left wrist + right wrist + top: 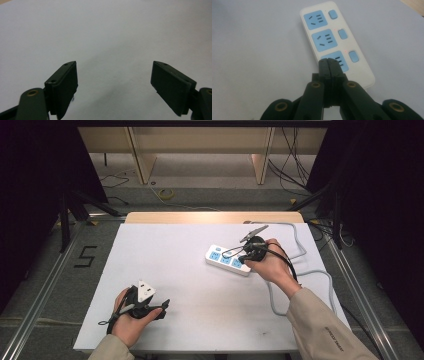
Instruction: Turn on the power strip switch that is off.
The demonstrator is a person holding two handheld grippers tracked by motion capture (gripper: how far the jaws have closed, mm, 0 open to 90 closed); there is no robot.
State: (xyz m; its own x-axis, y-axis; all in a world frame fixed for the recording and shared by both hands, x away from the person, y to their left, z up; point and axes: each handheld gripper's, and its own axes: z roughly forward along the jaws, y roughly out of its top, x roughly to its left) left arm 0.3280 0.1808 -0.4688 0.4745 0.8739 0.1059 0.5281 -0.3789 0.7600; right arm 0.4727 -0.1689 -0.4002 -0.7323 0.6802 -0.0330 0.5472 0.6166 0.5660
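One table [165, 270]; one power strip [337, 42] with three sockets and three switches, at its right middle. Right gripper [329, 62], jaws pressed together, empty, tips over the nearest socket. Left gripper [113, 82], spread, rests near-left.

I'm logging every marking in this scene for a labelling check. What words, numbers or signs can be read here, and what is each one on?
"5": dark tape figure on the floor left of the table.
Sleeve print on the person's right forearm: lettering, too small to read.
Power strip: no readable brand or label; just blue socket faces, switches and small red dots.
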